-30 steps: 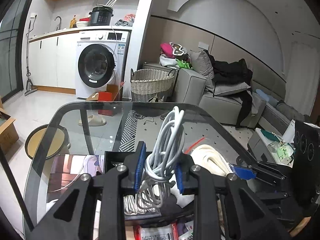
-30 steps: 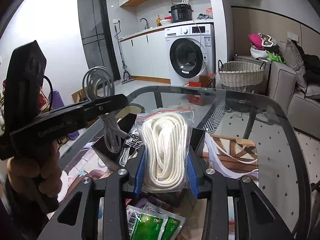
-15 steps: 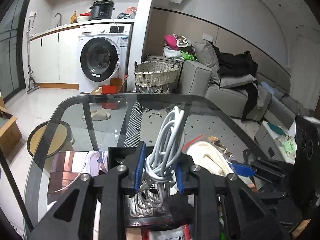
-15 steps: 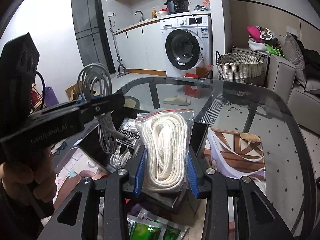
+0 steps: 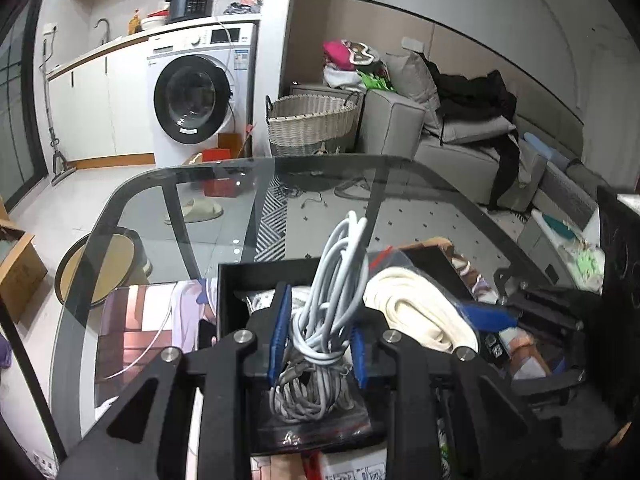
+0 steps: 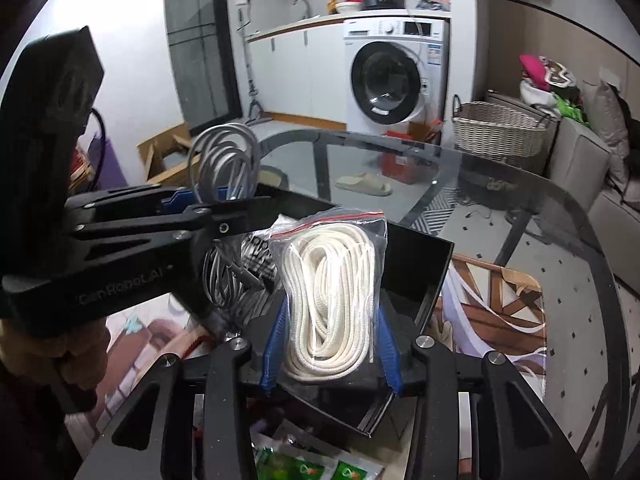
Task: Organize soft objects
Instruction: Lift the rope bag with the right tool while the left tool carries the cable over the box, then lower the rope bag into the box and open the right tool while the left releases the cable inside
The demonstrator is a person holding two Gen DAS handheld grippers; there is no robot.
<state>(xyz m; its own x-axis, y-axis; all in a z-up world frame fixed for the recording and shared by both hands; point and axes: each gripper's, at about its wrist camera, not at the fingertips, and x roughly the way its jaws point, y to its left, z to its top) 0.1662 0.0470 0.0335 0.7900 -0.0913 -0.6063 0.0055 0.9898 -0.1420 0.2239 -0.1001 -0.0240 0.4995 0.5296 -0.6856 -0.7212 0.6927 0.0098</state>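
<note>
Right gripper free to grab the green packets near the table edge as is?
Probably not: the right gripper is shut on the bagged white rope, and the green packets lie beneath its body, behind the fingertips.

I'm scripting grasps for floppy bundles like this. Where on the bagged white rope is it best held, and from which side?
Across the middle of the bagged white rope, as the right gripper holds it: jaws on its two long sides, approaching end-on. The coil is long and narrow, so squeezing its width gathers every strand.

Grey cable bundle point(image 5: 320, 344), cream-white rope point(image 6: 334, 300) in clear bag with red zip strip, black box point(image 6: 420, 268), blue pads point(image 6: 276, 344) on black fingers, green sachets point(image 6: 304, 468), clear glass counter point(image 6: 500, 184)
</note>
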